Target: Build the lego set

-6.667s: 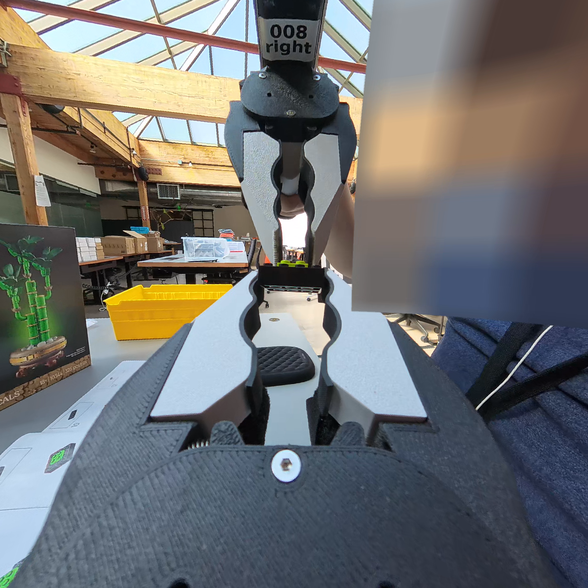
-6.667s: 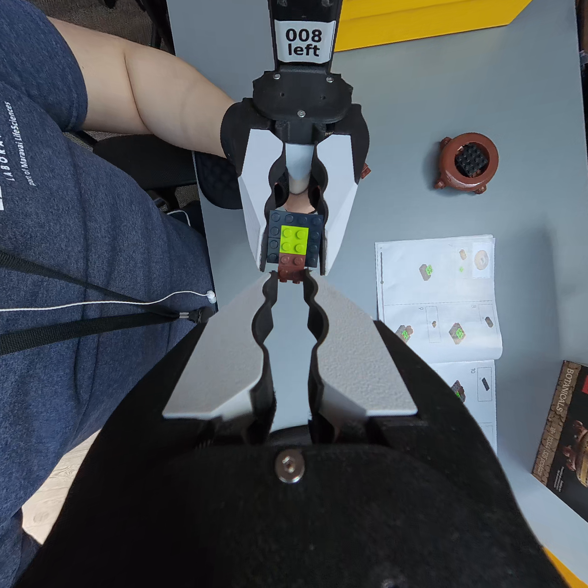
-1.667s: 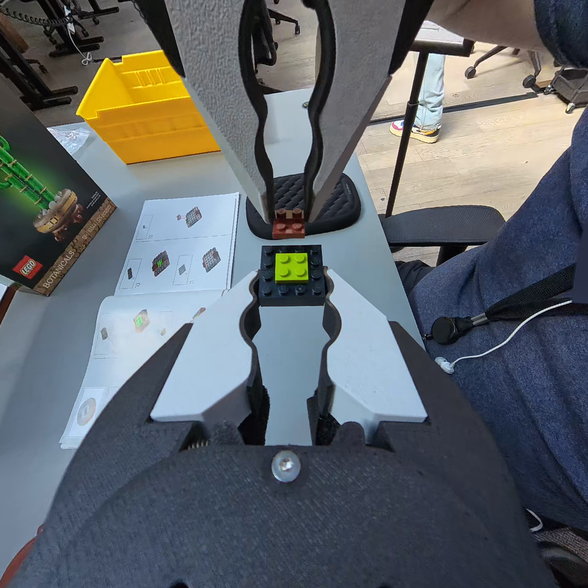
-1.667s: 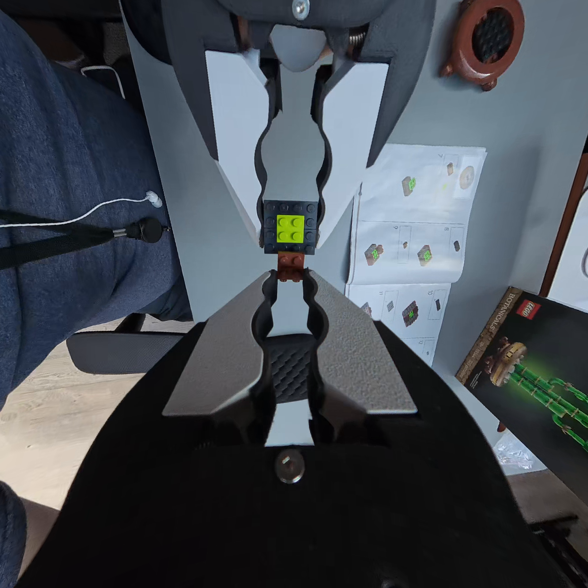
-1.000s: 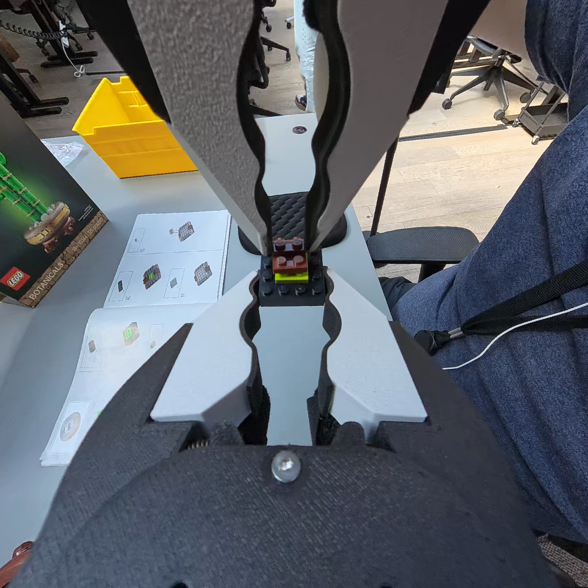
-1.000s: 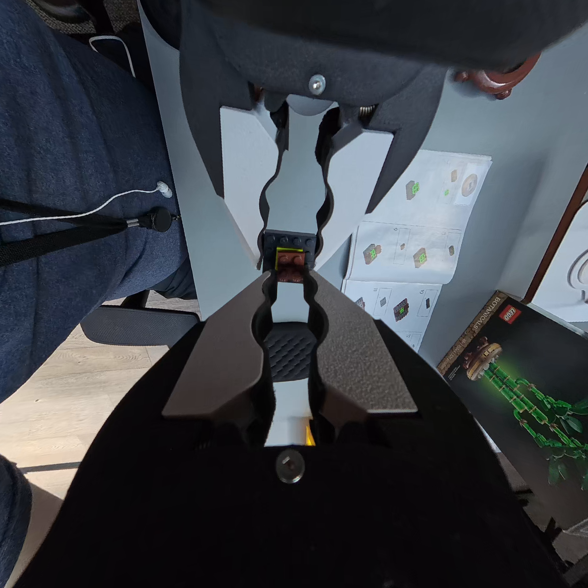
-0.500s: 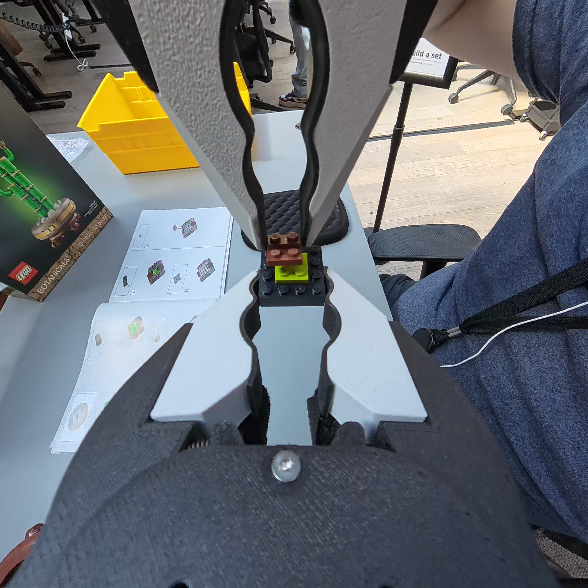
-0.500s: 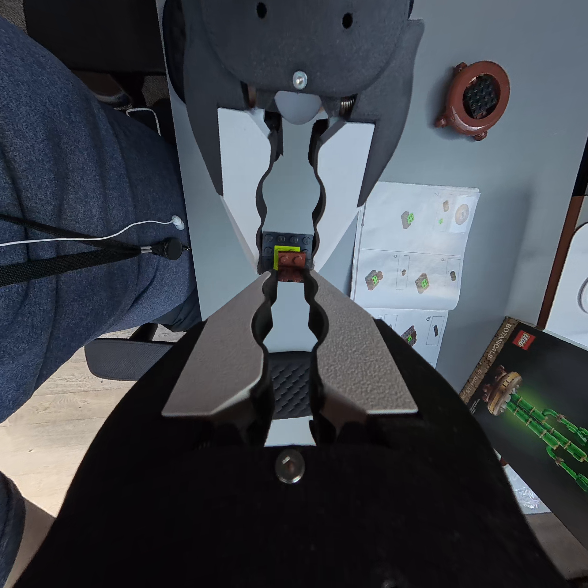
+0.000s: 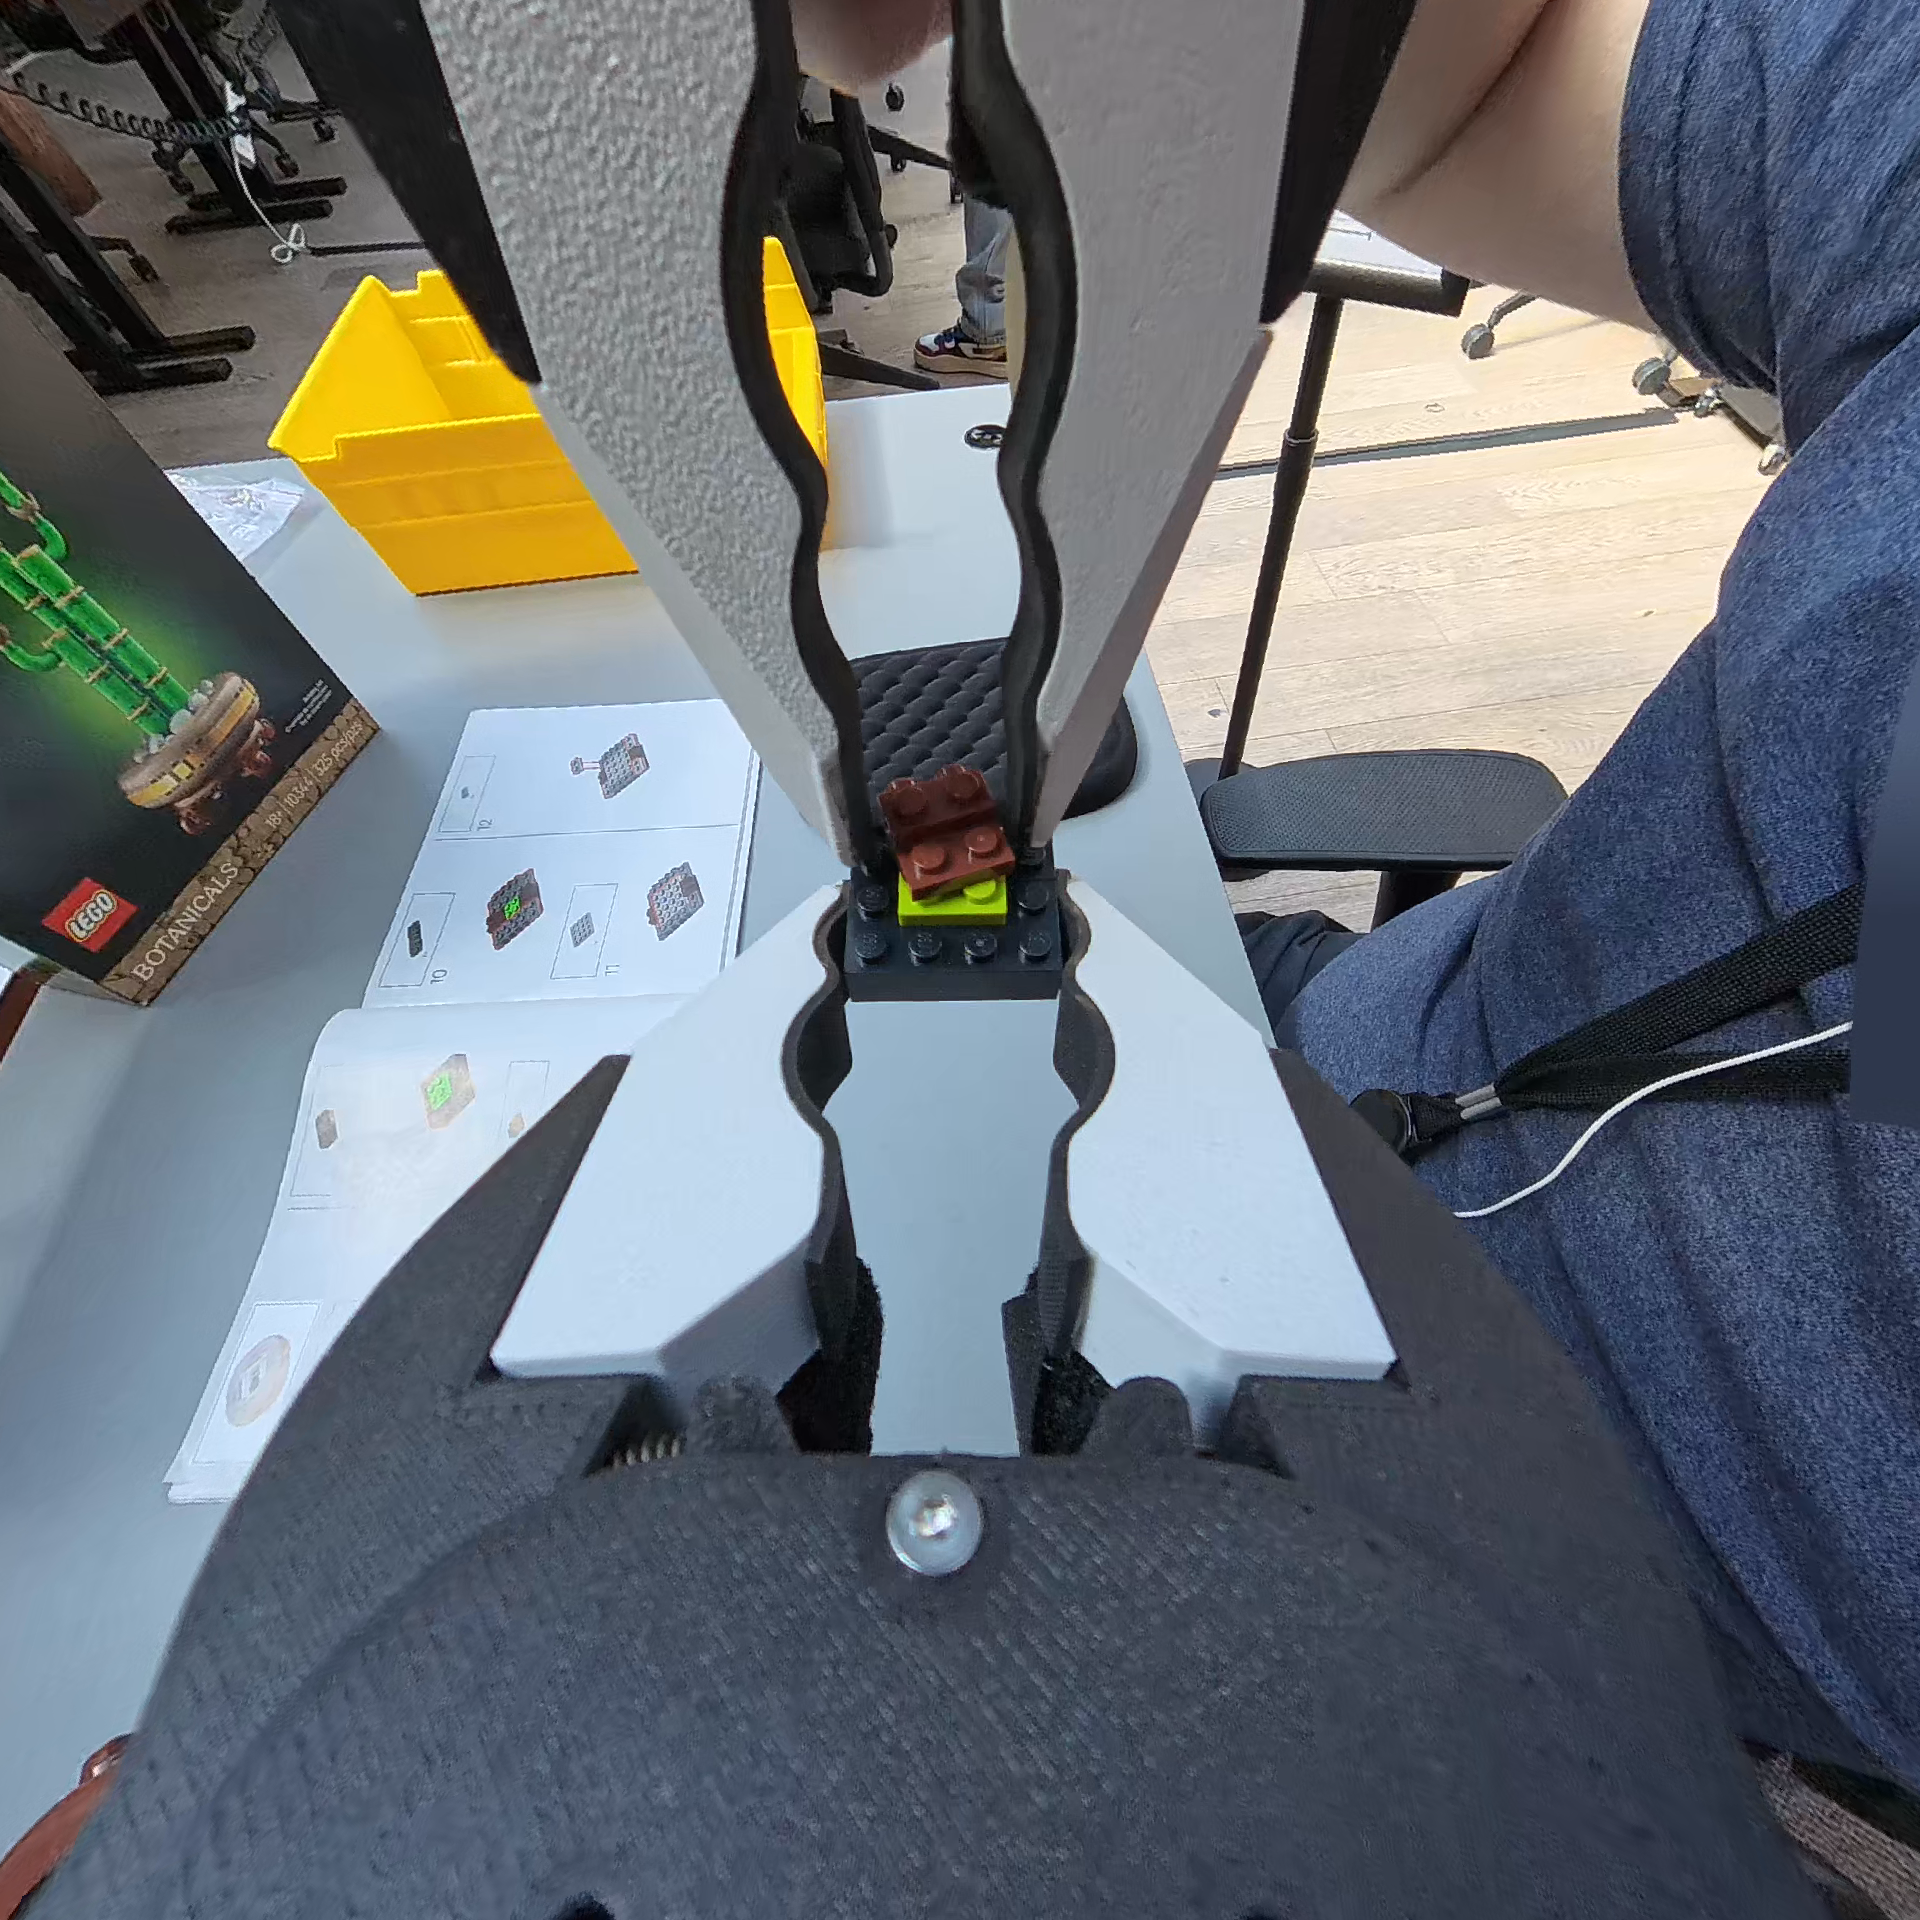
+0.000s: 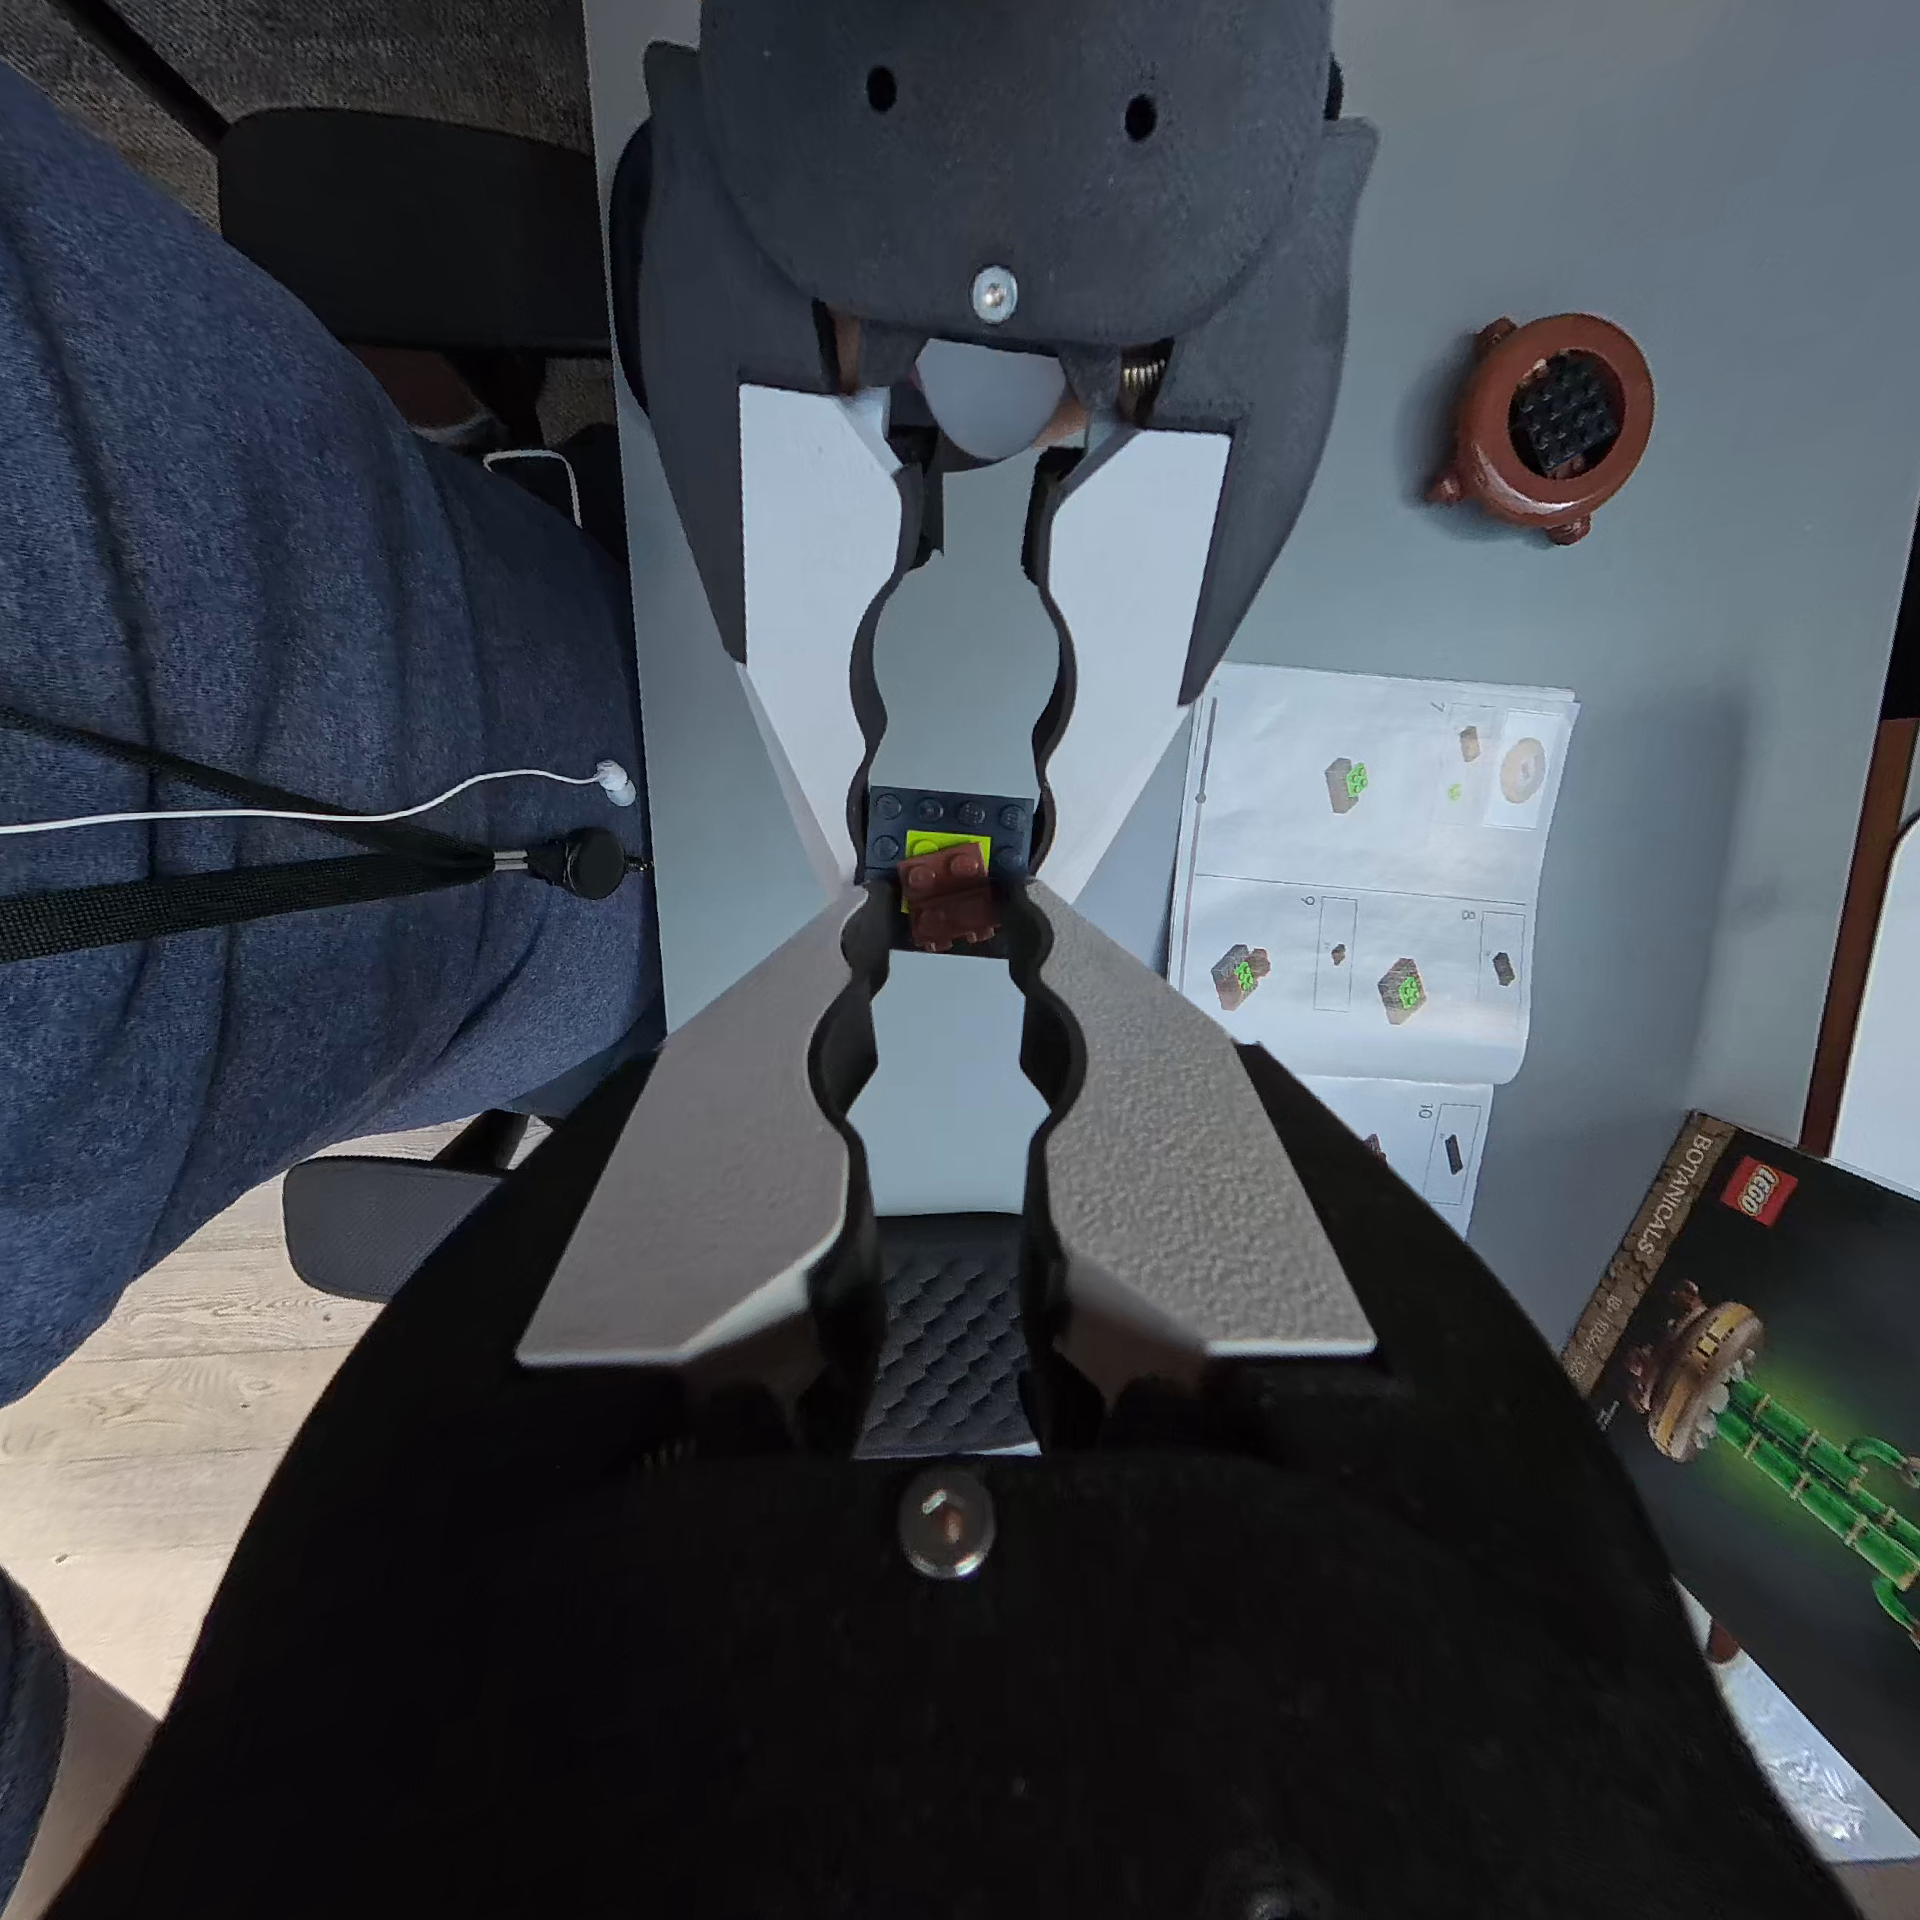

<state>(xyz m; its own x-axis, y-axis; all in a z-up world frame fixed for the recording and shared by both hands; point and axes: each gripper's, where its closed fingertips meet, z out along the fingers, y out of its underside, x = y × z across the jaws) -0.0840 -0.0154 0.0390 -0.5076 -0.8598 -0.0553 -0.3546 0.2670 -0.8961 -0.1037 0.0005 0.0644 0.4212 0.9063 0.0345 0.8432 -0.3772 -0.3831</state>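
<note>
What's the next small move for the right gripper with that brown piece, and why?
Probably square it up before pressing. The brown plate lies skewed and tilted over the lime plate on the black plate, which the left gripper clamps. The right gripper looks opened around it, so re-gripping and rotating to line up the studs seems right.

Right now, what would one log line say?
left gripper: shut on black plate | right gripper: open around skewed brown piece | resting on lime plate, unseated

Two wrist cams, pointed at each other

Left one looks forward and down along its fingers across the table [image 9: 935, 499]; right one stares almost straight down, close in. Both share the black plate [image 9: 954, 940] [image 10: 951, 821] and booklet [image 9: 582, 831] [image 10: 1371, 862].
</note>
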